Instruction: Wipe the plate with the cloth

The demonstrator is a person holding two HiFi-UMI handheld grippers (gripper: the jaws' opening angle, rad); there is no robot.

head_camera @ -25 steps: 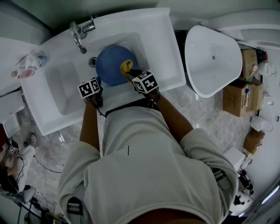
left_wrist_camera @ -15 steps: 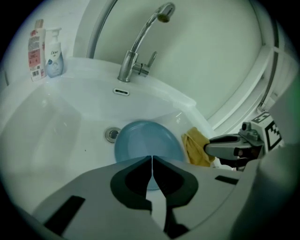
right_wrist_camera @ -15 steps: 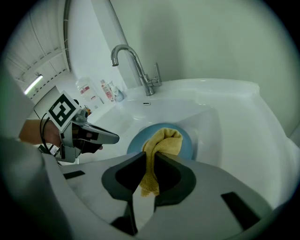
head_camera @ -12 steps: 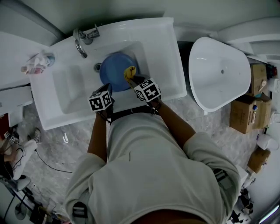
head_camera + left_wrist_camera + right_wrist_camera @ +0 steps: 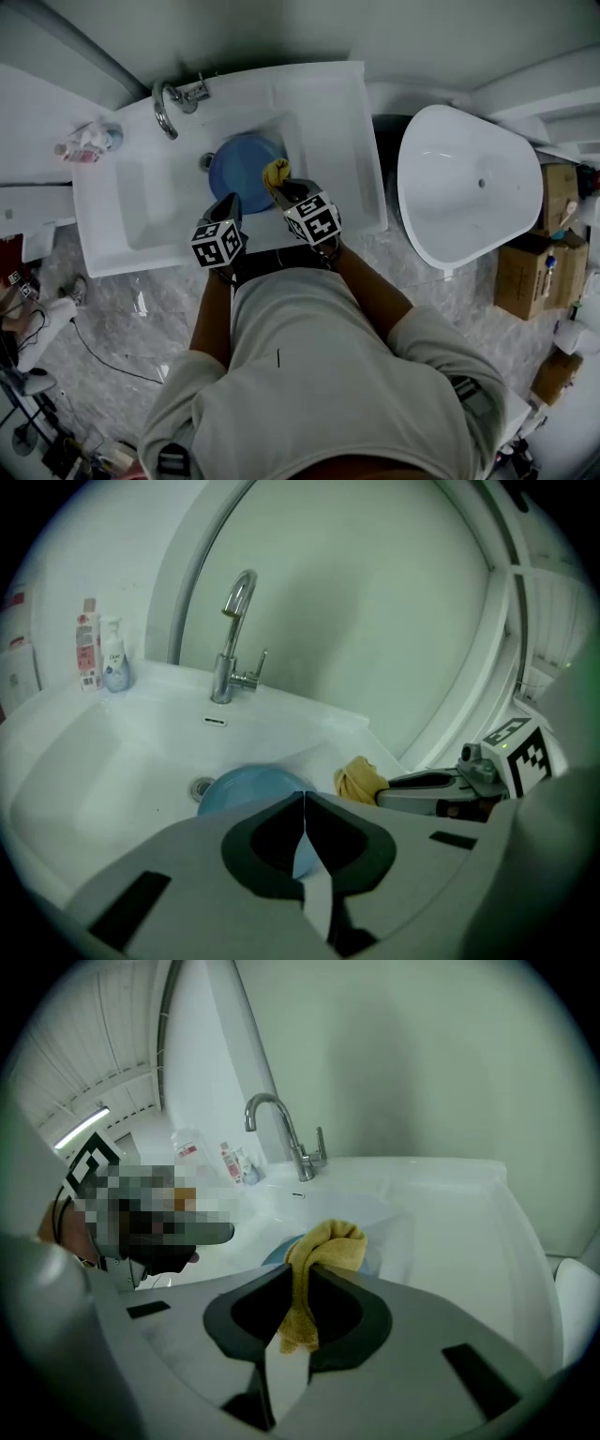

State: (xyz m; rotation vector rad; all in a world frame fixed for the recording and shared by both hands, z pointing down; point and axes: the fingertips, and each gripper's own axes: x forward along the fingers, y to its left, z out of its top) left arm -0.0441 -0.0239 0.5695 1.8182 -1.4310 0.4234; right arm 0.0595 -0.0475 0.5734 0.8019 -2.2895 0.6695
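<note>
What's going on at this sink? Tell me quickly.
A person stands at a white sink with a claw in each hand. The left claw is shut on the near rim of a blue plate in the basin. The right claw is shut on a yellow cloth, held over the plate. Whether the cloth touches it cannot be told.

A white sink (image 5: 328, 112) fills the far middle, with a chrome faucet (image 5: 167, 105) at its far left rim and a drain (image 5: 202, 787) in the basin floor. Two bottles (image 5: 101, 658) stand on the ledge left of the faucet. To the right sits what looks like a white oval tub (image 5: 469, 183), though the view is steep. Cardboard boxes (image 5: 534, 272) are stacked farther right. A cable (image 5: 103, 361) trails over the marbled floor (image 5: 112, 319) at the near left.
</note>
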